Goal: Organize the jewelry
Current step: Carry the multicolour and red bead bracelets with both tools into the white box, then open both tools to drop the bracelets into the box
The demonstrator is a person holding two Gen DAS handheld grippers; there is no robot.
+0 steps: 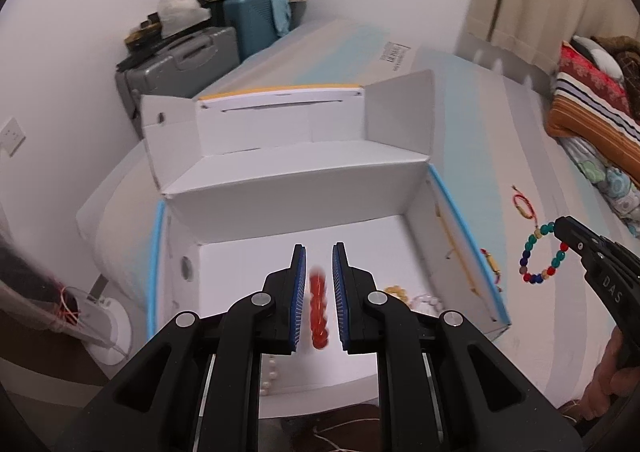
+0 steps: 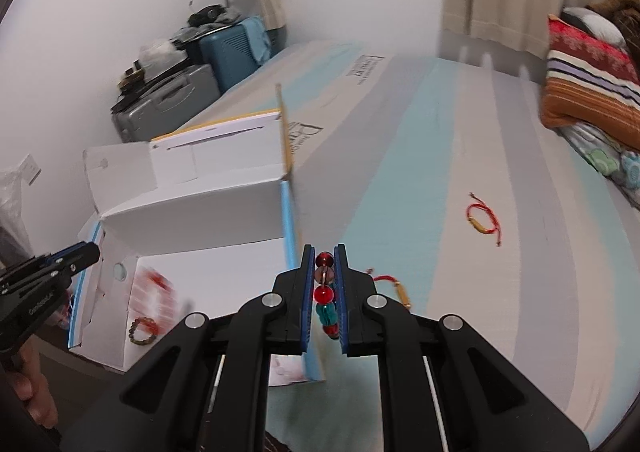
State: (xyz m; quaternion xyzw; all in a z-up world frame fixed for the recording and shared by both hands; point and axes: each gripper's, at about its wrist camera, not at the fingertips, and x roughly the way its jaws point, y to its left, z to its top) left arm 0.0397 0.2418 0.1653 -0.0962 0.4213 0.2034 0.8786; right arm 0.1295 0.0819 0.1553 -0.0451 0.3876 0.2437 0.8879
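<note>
Box point(image 1: 304, 187) is open on top, so dropping in from above is easy; its raised lid flaps point(image 1: 400, 111) block the far side. Bed point(image 2: 460, 131) to the right is mostly bare, just two red cord bracelets point(image 2: 484, 217).

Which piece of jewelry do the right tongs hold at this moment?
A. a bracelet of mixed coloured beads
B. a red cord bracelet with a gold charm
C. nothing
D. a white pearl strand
A: the right tongs are shut on the multicoloured bead bracelet, whose red, teal and brown beads show between the pads.
</note>
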